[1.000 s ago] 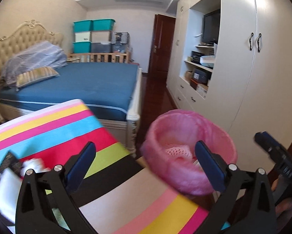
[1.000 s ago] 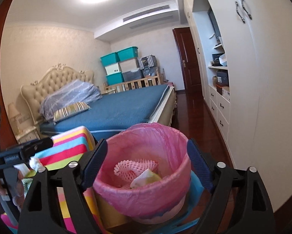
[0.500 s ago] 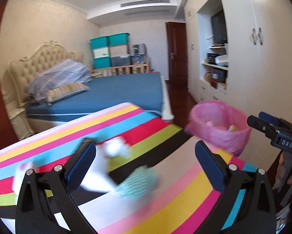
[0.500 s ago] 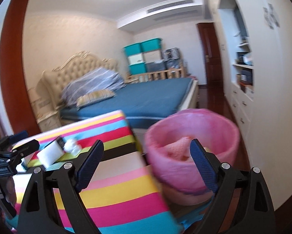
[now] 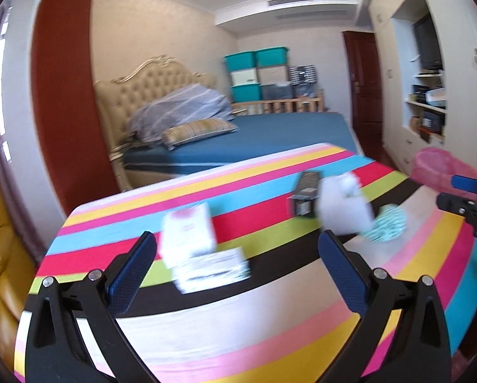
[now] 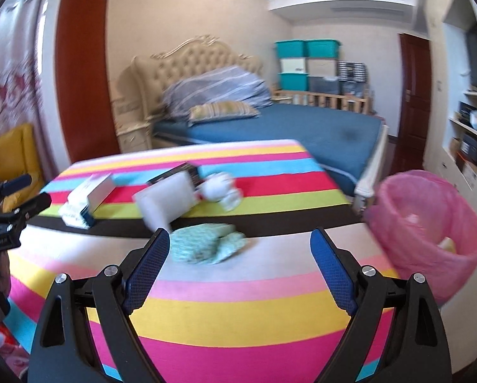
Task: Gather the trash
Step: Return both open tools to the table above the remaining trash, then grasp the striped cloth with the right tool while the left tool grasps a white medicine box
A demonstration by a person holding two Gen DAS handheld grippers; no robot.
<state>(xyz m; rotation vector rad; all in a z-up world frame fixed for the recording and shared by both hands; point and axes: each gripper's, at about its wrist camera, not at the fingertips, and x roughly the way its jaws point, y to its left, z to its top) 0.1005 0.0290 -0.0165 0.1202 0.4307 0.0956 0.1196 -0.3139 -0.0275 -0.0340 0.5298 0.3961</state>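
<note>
Scattered trash, a crumpled green-and-white wrapper point(image 6: 206, 246), a white foam block point(image 6: 165, 200) and small boxes point(image 5: 189, 237), lies on the striped desk point(image 6: 238, 306) beside a pink-lined bin point(image 6: 429, 233), as the left tongs point(image 5: 237, 266) and right tongs point(image 6: 240, 263) hover above, both spread wide and empty.

Left gripper point(image 5: 237, 245) gapes empty above a white box point(image 5: 189, 234).

bright daylight from left window point(image 6: 15, 48); motion blur on table items, strong fisheye warp + dark corners.
</note>
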